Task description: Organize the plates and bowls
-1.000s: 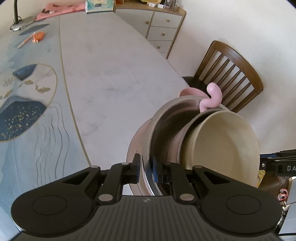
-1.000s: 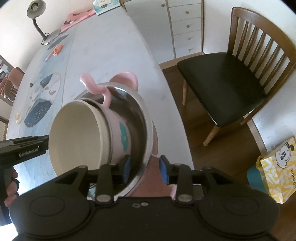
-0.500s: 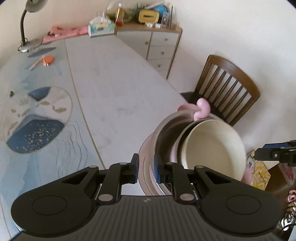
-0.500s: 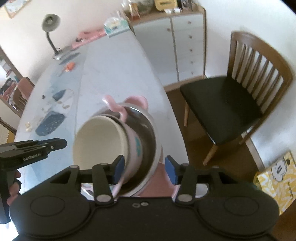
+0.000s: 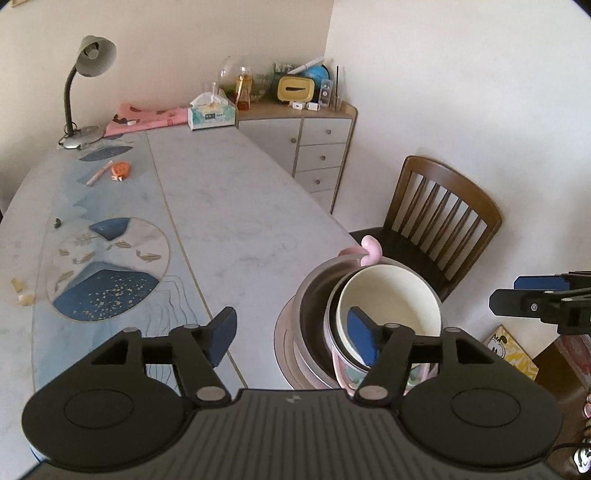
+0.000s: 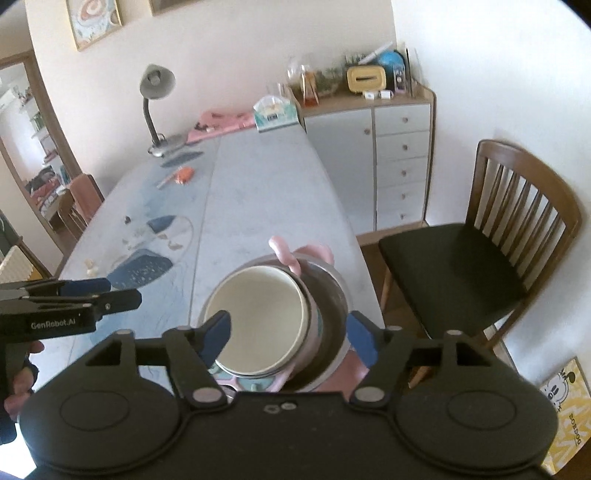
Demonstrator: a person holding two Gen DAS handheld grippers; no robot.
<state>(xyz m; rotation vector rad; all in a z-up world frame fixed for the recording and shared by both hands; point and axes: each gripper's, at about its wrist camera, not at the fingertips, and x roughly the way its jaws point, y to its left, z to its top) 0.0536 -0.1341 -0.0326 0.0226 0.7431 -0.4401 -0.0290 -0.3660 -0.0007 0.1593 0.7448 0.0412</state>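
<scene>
Now your left gripper (image 5: 291, 338) hangs above the table (image 5: 229, 206) with its jaws just spread apart, nothing pinched between them. Beside it, at the table's right edge, the cream bowl (image 5: 391, 310) leans inside the steel bowl (image 5: 314, 295), which rests on the pink plate (image 5: 282, 343). Your right gripper (image 6: 288, 334) has likewise just let go, its blue pads clear of the stack's sides

Long marble-look table (image 5: 229, 206) with a blue fish-pattern mat (image 5: 107, 269). Grey gooseneck desk lamp (image 5: 86, 81) at its far end, tissue box (image 5: 211, 115) beside. White drawer cabinet (image 6: 402, 155) against cream walls, cluttered top. Dark wooden slat-back chair (image 6: 480, 258) on wood floor. Two framed pictures (image 6: 94, 20) hang high. Soft daylight.
</scene>
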